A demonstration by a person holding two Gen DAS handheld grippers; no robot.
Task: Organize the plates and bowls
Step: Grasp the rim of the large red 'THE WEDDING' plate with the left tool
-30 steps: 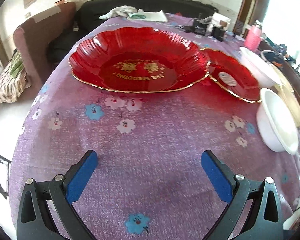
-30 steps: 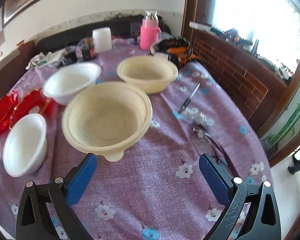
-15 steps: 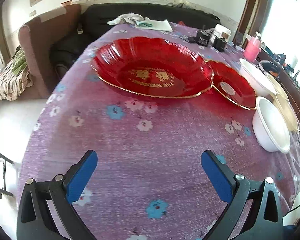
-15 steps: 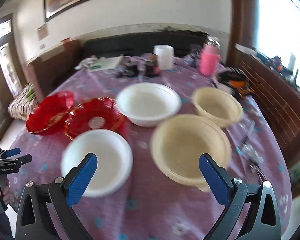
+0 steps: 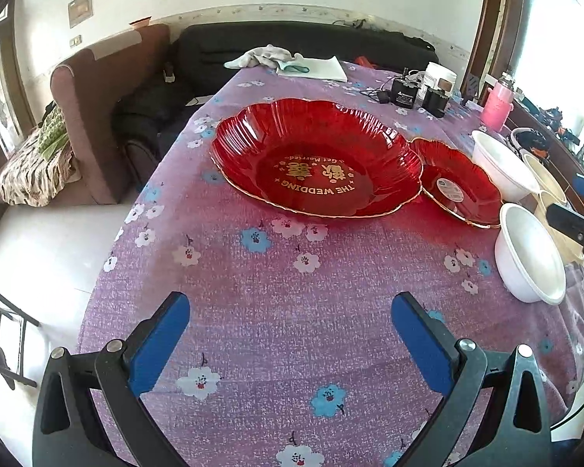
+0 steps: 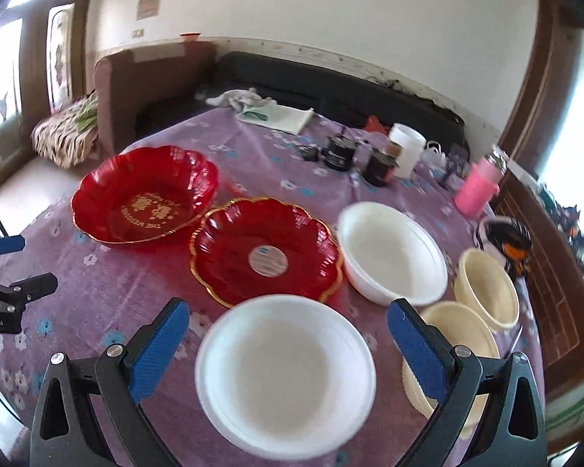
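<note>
Facing up, the near white bowl [image 6: 286, 373] sits between the right tool's [image 6: 288, 344] wide, empty jaws.

both wrist views overlook the table [image 5: 253, 280], sharing red plates [image 6: 148, 194].

Before you: glossy, ribbed red plastic plates [image 5: 315, 163] with gilt rims, matt white bowls [image 6: 286, 373], on a coarse woven floral cloth [image 5: 272, 311] covering the surface.

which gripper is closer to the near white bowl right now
Right. The right gripper hangs open just above the near white bowl, which sits between its fingers in the view. The left gripper is open over bare tablecloth, with the bowl off to its right.
</note>
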